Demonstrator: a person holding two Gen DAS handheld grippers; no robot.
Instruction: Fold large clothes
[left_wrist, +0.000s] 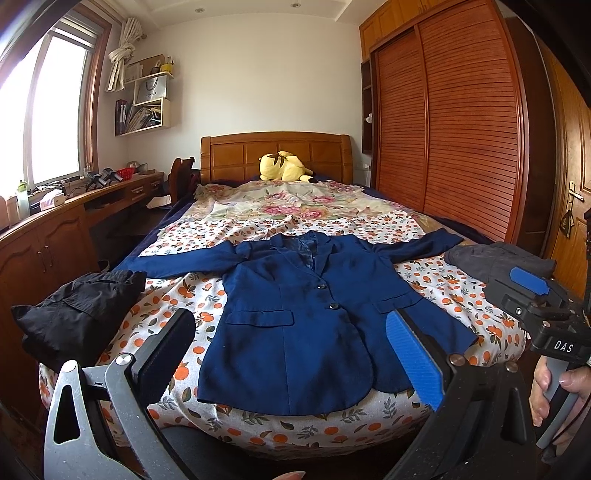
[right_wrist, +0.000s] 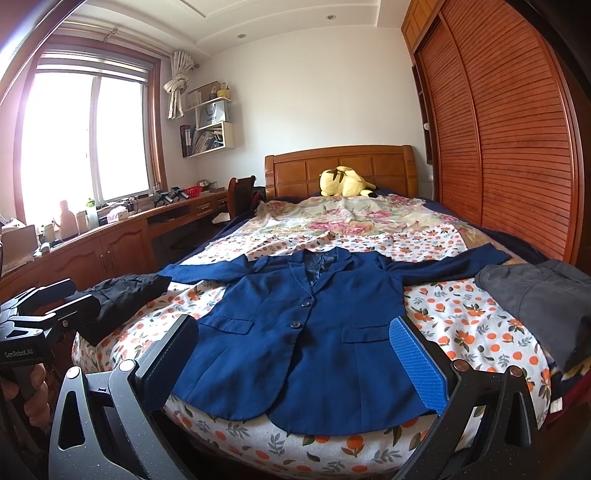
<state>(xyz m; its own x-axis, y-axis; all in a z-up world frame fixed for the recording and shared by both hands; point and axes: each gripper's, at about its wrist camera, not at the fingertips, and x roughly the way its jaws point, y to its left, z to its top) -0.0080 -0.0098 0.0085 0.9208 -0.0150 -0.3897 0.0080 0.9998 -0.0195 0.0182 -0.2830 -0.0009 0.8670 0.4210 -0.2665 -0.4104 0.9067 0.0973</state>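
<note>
Orange-print sheet covers the bed (left_wrist: 436, 284); a navy blazer (left_wrist: 295, 325) lies flat at its foot, front up, sleeves out toward 9 and 3 o'clock. Black garment (left_wrist: 74, 314) lies at 9, grey one (right_wrist: 539, 306) at 3. Left gripper (left_wrist: 291, 354) and right gripper (right_wrist: 295, 358) gape wide, holding nothing.

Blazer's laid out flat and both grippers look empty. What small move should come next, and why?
Probably bring the left gripper to the left sleeve: the blue blazer lies flat, buttoned, sleeves spread, and both it and the right gripper are open short of it.
</note>
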